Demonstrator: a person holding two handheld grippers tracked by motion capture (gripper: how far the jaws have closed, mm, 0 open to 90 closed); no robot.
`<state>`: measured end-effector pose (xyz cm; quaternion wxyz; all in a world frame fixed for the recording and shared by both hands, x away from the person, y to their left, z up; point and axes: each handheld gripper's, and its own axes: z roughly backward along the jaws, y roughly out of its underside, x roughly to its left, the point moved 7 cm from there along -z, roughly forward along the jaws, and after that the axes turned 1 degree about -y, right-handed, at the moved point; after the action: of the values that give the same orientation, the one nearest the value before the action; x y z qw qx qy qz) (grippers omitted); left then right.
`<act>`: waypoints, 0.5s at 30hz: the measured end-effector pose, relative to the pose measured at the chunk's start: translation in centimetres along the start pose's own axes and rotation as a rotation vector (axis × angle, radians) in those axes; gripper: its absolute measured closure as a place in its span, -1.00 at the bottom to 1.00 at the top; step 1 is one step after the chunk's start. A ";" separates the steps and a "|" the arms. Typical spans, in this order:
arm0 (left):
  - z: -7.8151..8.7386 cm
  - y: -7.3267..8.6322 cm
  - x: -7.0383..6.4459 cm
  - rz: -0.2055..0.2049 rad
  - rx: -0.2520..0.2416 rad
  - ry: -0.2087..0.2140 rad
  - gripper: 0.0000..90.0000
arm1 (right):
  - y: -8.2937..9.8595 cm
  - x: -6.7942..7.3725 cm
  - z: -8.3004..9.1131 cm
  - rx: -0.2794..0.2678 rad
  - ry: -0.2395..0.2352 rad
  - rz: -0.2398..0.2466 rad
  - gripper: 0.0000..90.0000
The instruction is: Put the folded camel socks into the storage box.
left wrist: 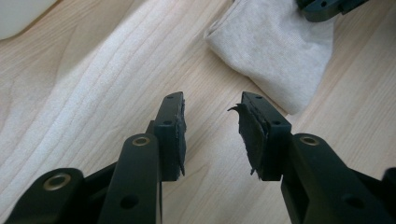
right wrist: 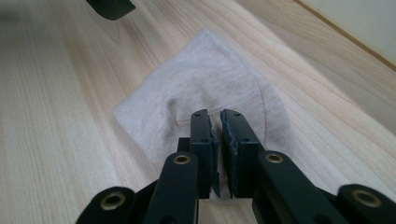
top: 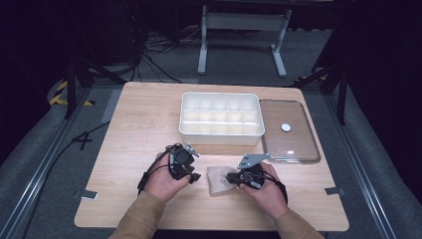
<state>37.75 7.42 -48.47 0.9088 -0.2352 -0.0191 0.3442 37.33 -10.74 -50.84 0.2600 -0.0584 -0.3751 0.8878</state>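
Your right gripper [right wrist: 215,122] is nearly clenched, its jaws pinching a raised fold of the beige cloth [right wrist: 205,93], which lies flat on the counter [top: 139,124] in front of the white compartment box [top: 220,118]. Your left gripper [left wrist: 211,108] hovers released just beside the cloth's edge, jaws apart above bare wood.

Beige folded cloth [top: 217,178] flat on table, near front edge.
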 end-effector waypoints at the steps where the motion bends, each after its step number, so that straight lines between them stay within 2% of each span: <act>1: -0.3 0.1 0.0 0.005 -0.003 -0.001 0.37 | 0.1 -0.1 -0.1 0.004 0.002 -0.005 0.85; 3: -0.6 0.0 0.1 -0.012 -0.012 -0.015 0.37 | 0.3 -0.2 -0.3 0.005 -0.002 -0.016 0.87; 5: -0.9 0.0 0.1 -0.002 -0.028 -0.012 0.38 | 0.4 -0.5 -0.3 0.007 0.000 -0.017 0.88; 7: -1.2 0.1 0.1 -0.006 -0.019 -0.014 0.41 | 0.4 -0.6 -0.3 0.009 -0.008 -0.015 0.88; 11: -2.0 0.0 -0.2 -0.012 -0.018 0.010 0.50 | 0.6 -0.7 -0.2 0.015 -0.009 -0.014 0.90; 15: -2.8 -0.2 -0.7 -0.042 -0.007 0.016 0.64 | 0.7 -0.9 0.0 0.023 -0.018 -0.026 0.93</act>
<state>37.86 5.67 -50.74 0.9150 -0.2408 -0.0182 0.3234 37.84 -11.62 -51.45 0.2688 -0.0427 -0.3677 0.8892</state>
